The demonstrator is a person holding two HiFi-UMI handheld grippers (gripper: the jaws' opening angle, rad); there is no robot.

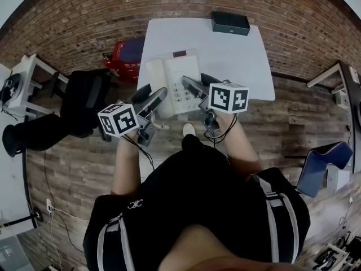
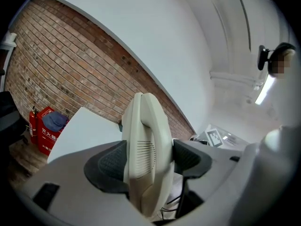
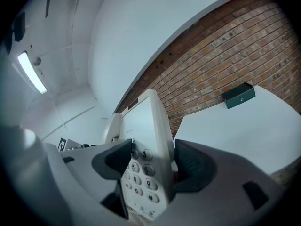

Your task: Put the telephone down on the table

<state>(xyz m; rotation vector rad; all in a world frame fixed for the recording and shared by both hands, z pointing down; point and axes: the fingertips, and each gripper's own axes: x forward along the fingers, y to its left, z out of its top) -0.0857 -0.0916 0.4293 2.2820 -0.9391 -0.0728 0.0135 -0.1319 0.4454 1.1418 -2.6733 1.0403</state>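
Observation:
A cream desk telephone [image 1: 176, 83] with a number keypad [image 3: 139, 180] and its handset [image 2: 145, 147] on the left side is held between both grippers, over the near edge of the white table [image 1: 237, 49]. My left gripper [image 1: 153, 103] is shut on the handset side; its dark pads [image 2: 106, 164] press the handset from both sides. My right gripper [image 1: 194, 89] is shut on the keypad side of the telephone [image 3: 148, 154], one jaw over the keys, the other on the right edge. Whether the telephone touches the table is hidden.
A dark green box [image 1: 230, 22] lies at the table's far right corner. A red box [image 1: 125, 61] stands on the floor left of the table, beside a black chair [image 1: 79, 103]. A blue chair [image 1: 321, 165] stands at right. Brick-pattern wall beyond the table.

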